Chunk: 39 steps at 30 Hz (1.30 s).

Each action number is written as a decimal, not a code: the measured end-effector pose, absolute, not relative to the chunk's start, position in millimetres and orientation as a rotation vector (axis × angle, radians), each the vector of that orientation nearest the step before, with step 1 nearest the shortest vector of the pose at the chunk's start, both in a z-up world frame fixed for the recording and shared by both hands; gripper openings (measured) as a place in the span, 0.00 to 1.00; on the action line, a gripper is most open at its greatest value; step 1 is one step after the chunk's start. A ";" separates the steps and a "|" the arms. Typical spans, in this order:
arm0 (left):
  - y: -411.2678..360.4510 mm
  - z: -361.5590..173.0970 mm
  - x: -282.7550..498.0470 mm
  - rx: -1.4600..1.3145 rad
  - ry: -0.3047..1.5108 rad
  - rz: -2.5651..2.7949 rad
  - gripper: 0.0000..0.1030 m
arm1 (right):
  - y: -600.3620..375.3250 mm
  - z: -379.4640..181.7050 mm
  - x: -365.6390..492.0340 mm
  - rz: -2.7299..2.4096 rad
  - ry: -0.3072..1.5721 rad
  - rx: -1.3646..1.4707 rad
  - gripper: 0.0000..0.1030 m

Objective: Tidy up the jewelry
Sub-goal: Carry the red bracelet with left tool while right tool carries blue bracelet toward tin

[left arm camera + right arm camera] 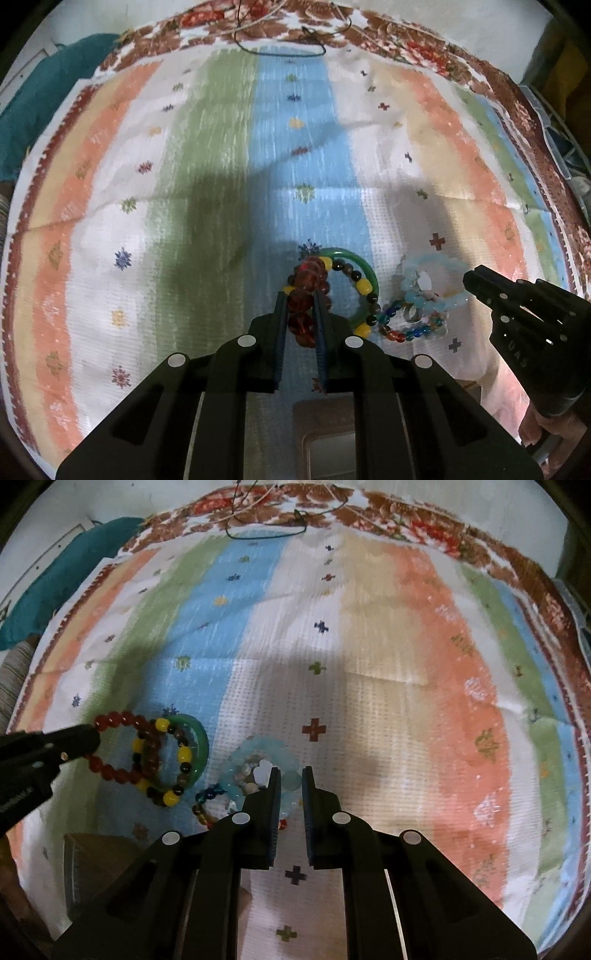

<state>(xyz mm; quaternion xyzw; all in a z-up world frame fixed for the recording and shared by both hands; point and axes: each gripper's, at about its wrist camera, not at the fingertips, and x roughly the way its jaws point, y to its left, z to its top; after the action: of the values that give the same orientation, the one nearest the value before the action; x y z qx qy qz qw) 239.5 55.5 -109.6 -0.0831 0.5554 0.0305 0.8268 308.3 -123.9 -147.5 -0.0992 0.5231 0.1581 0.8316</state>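
the red bead bracelet (pixel 304 295) lies on the blue stripe of the striped cloth (pixel 207 155), its dark red translucent beads running between the two fingers of the left gripper (pixel 302 299), which is clenched on it, low over the cloth; from the right wrist view the same bracelet (pixel 118 746) shows as a full ring of round red beads with the left gripper (pixel 79 740) pinching its near-left side. the ring overlaps a green bangle (pixel 364 280), smooth and glossy, and a bracelet of yellow and dark beads (pixel 360 291) that rests across the bangle. just to the right lies a pale blue bead bracelet (pixel 432 284) heaped with a small white charm, and a multicolour glass bead bracelet (pixel 402 328) touching it at the near side. the right gripper (pixel 291 775) hangs low over the pale blue bead bracelet (pixel 258 764) with its fingers parted and a pale bead showing in the gap, though whether they touch it cannot be told; in the left wrist view the right gripper (pixel 471 282) comes in from the right with its tip beside that bracelet. at the far edge of the cloth lies a thin dark cord (pixel 288 51). a teal fabric (pixel 44 96) lies beyond the cloth's left corner, and a brown box (pixel 325 424) sits at the near edge below the left gripper.
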 end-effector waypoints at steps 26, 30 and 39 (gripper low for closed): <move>51.6 -61.6 205.2 -0.171 1.074 0.062 0.13 | -138.1 -97.8 265.1 0.340 0.993 -0.190 0.12; 49.5 -55.6 196.7 -0.171 1.062 0.067 0.13 | -134.5 -92.3 256.6 0.347 0.971 -0.211 0.12; 47.1 -44.8 174.8 -0.164 1.034 0.067 0.13 | -132.7 -73.3 233.9 0.382 0.921 -0.203 0.12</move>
<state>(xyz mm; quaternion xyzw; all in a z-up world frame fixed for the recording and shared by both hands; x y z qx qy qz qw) 174.8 47.1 -44.8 -0.0785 0.4938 0.0318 0.8654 233.9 -132.7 -73.3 -0.0971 0.4407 0.1830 0.8734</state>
